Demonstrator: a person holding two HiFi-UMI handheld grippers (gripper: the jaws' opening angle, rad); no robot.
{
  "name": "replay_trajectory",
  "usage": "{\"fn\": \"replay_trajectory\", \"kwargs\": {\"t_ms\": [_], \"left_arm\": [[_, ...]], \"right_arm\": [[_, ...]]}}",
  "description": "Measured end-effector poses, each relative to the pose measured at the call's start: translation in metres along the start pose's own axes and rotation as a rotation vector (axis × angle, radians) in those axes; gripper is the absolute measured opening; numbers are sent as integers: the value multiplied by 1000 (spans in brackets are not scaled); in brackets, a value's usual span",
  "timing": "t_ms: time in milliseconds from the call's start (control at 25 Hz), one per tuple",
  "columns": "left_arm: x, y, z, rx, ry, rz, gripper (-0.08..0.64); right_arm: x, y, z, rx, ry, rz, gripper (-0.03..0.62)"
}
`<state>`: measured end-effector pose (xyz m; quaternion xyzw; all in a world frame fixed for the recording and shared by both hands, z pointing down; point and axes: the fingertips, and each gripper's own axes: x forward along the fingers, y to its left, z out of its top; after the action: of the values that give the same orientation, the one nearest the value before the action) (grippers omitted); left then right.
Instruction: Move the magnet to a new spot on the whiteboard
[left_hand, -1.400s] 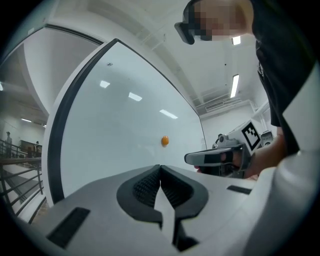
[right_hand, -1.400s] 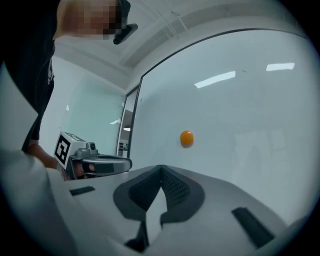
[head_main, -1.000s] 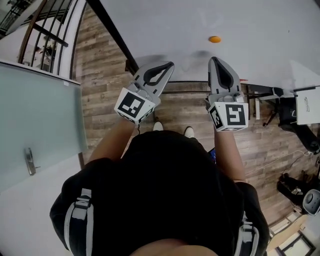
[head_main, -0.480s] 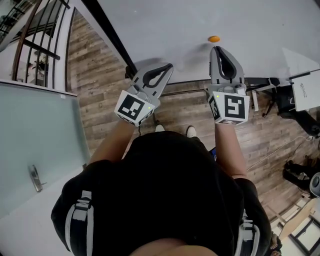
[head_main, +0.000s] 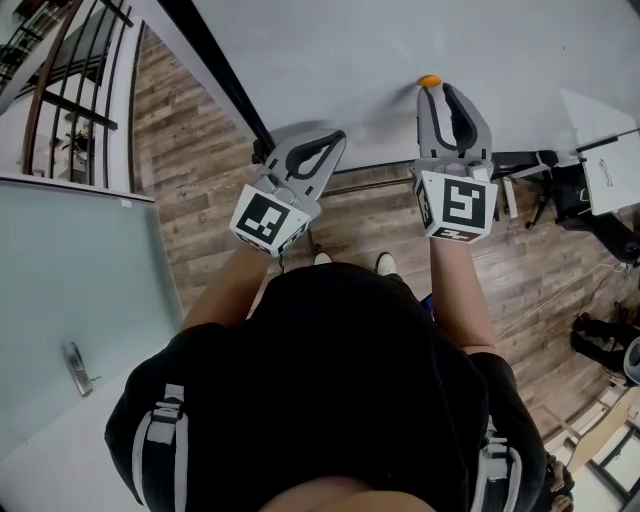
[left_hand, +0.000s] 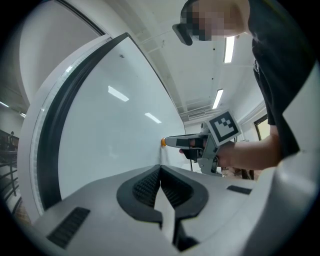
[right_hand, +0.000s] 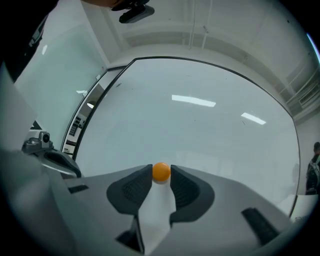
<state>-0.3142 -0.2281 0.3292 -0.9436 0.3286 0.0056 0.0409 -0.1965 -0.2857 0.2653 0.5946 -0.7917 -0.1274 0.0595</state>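
The person stands close to the whiteboard (right_hand: 200, 135) with both tools pointing level at it, and the right gripper (head_main: 438, 89) is right up at the small orange magnet (right_hand: 161, 171), which sits stuck to the board low on its white face. That gripper's jaws have just been opening, and the magnet now lies between their tips, hemmed in closely on both sides but, as far as I can see, not squeezed. The left gripper (left_hand: 160, 169) hangs off to the side near the board's dark-framed edge, its jaws together on nothing.
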Motion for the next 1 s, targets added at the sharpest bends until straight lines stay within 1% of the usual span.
{"fn": "replay_trajectory", "kwargs": {"t_ms": [240, 600, 760, 1000], "left_arm": [[-4, 5, -1, -9, -7, -4, 5], [-4, 10, -2, -14, -3, -2, 5], [-6, 13, -2, -15, -3, -2, 5], [-4, 12, -7, -19, 7, -14, 5]], "right_arm": [[6, 3, 0, -4, 4, -11, 130], [12, 4, -2, 0, 14, -20, 123], [11, 4, 0, -2, 3, -28, 120], [11, 4, -2, 1, 9, -15, 120]]}}
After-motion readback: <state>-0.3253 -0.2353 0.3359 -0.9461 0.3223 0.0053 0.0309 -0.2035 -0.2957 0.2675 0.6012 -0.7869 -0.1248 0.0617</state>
